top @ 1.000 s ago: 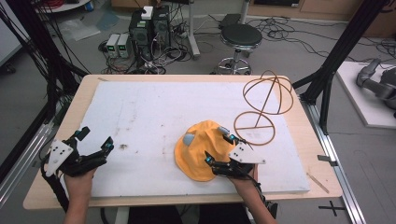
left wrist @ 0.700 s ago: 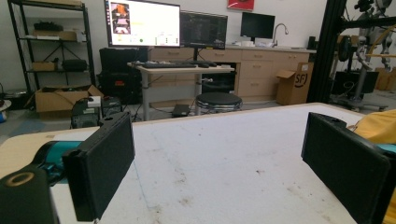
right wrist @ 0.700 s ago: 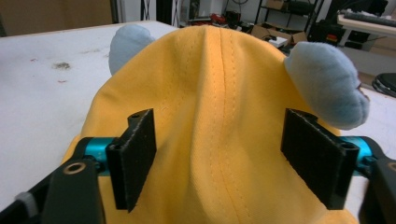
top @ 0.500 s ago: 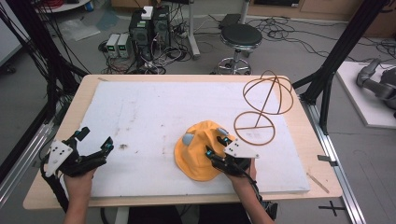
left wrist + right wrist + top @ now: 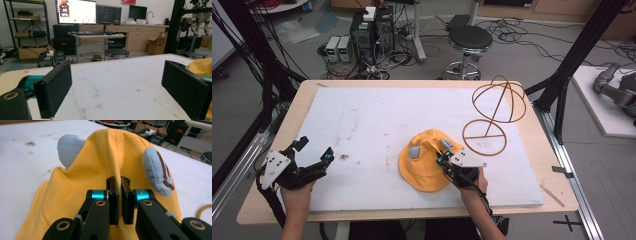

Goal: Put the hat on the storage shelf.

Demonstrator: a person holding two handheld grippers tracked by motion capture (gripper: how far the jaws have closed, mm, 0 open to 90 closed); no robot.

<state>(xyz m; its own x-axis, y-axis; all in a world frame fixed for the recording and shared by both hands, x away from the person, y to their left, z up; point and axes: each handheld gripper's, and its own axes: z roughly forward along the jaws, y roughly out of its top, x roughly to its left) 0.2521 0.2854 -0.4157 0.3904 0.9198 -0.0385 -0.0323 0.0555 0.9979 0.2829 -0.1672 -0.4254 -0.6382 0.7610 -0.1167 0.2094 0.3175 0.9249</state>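
— Where's the yellow hat point(image 5: 428, 160) right now?

— Lying on the white pad of the table point(image 5: 377, 120), just beside the wire stand point(image 5: 494, 117), its two blue ears point(image 5: 156, 171) poking up.

— And your right gripper point(image 5: 447, 162)?

— My jaws are pinched together on a fold of the hat's yellow cloth, at the edge nearest me.

— Left gripper point(image 5: 312, 155)?

— Well apart from the hat, off to its left, jaws spread wide, nothing between them.
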